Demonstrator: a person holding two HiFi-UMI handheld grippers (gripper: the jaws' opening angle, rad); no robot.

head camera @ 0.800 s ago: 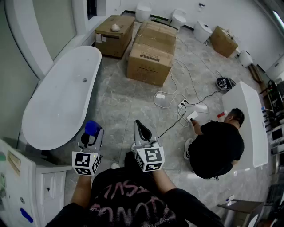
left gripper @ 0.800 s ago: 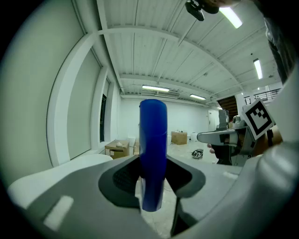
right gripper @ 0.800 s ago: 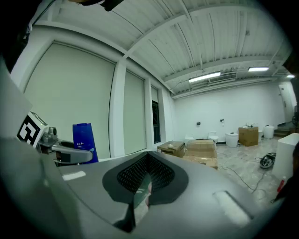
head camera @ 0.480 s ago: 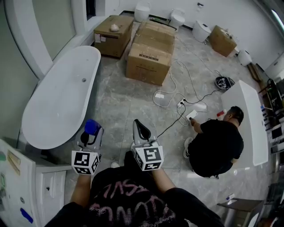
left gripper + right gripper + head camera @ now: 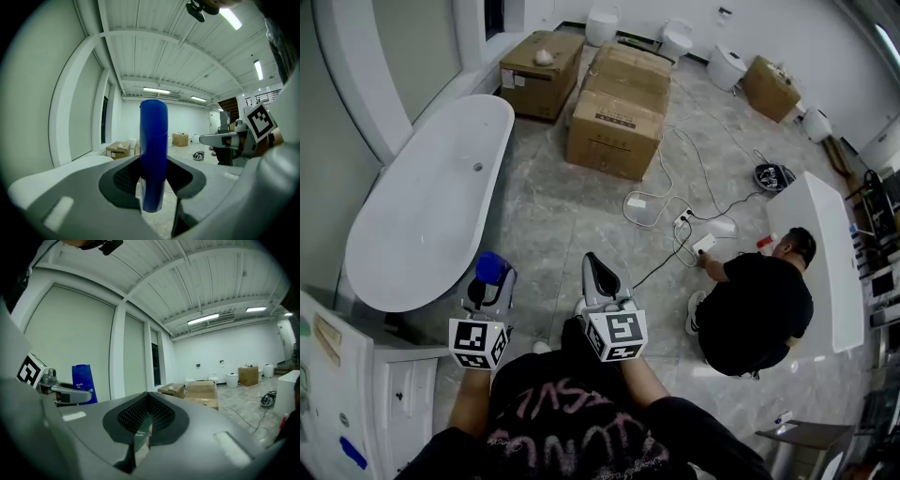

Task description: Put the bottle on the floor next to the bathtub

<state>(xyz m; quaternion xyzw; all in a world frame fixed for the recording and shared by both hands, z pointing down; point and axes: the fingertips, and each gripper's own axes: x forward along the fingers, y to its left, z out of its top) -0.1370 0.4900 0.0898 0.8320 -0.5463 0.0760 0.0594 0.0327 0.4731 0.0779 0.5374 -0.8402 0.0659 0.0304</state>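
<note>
My left gripper [image 5: 487, 281] is shut on a blue bottle [image 5: 491, 267], held upright above the grey floor just off the near end of the white bathtub [image 5: 431, 206]. In the left gripper view the blue bottle [image 5: 153, 154] stands squeezed between the two grey jaws. My right gripper [image 5: 602, 274] hovers a little to the right of it, jaws shut and empty. The right gripper view shows the blue bottle [image 5: 83, 380] in the left gripper at its left, and the right gripper's [image 5: 142, 427] pads meet with nothing between them.
A person in black [image 5: 755, 309] crouches on the floor at the right beside a white slab [image 5: 825, 253]. Cables and a power strip [image 5: 684, 222] lie mid-floor. Cardboard boxes [image 5: 619, 112] and toilets [image 5: 680, 37] stand at the back. A white cabinet [image 5: 356, 384] is at near left.
The left gripper with the bottle has shifted slightly up and left in the head view. The right gripper has barely moved.
</note>
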